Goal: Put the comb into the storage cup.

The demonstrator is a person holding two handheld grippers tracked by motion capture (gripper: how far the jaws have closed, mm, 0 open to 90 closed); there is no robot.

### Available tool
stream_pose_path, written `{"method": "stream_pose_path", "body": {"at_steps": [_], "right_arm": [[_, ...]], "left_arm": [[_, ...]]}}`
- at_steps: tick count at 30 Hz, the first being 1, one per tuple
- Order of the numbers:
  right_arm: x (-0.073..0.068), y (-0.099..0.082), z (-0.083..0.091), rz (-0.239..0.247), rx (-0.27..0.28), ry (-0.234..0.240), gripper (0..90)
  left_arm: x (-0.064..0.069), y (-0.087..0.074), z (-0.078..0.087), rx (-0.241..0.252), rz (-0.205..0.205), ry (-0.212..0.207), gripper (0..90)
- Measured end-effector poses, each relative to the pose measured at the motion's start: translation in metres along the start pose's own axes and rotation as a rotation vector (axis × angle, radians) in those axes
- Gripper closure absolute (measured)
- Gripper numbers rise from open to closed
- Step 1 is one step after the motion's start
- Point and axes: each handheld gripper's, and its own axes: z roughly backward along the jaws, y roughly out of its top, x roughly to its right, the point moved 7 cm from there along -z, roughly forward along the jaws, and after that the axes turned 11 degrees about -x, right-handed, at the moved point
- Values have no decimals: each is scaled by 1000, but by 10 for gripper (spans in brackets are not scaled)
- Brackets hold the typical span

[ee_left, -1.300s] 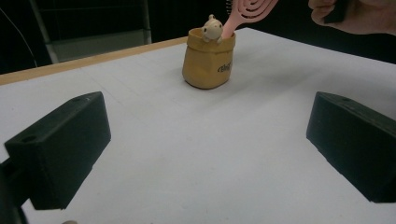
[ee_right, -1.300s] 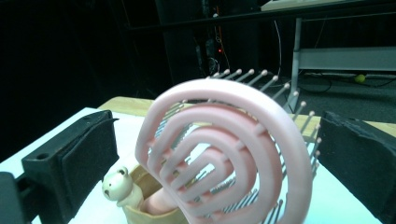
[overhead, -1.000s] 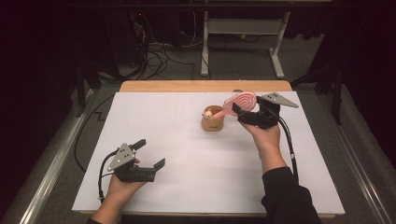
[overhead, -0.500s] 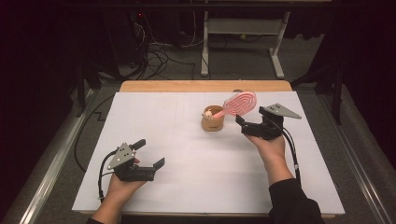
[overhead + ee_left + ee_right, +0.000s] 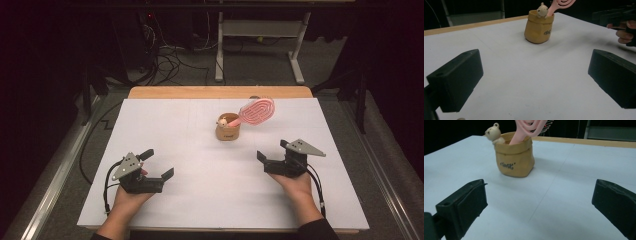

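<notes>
Grippers are being held low at the near side of the table point(image 5: 165, 125), one in each hand, with nothing gripped. The left gripper point(image 5: 159, 165) is being kept at the near left, its jaws standing wide apart and empty; in the left gripper view the two black blocks are being shown far apart over bare white surface. The right gripper point(image 5: 272, 152) is being held at the near right, its jaws likewise spread open and empty, well apart from the pot. Both are being pointed toward the middle of the table, so that the pot is being kept in sight of each camera, and this is being judged a resting pose with the placing already done.

Farther off, near the table's centre and slightly toward the right gripper's side, the pot point(image 5: 228, 131) is being left standing upright, a tan sack-shaped holder with a small bear point(image 5: 223, 120) figure at its rim. The brush point(image 5: 256, 111), pink with a looped head, is being carried in the pot handle-down, its head leaning out over the rim up and to the right; the lean is being allowed because only the handle is being held by the pot's mouth.

Beyond the table, cables and a metal frame are being seen on the dark floor.
</notes>
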Motion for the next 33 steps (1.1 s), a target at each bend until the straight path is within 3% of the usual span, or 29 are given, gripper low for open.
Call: {"method": "stream_pose_path", "body": {"at_steps": [9,13,15,19,23,33], "right_arm": [[-3,-28,44,45,57,-14,6],[1,-37,68,59,108,-42,6],[4,-41,77,51,103,-47,6],[9,-48,95,64,143,-65,6],[14,-51,97,45,161,-46,5],[7,-44,100,38,204,-26,5]], "left_arm": [[0,0,4,0,-14,19,0],[0,0,4,-6,-24,28,0],[1,-2,4,-11,-30,34,0],[4,-3,10,-9,-29,40,0],[4,-5,14,0,-20,49,0],[3,-8,17,-9,-30,50,0]]}}
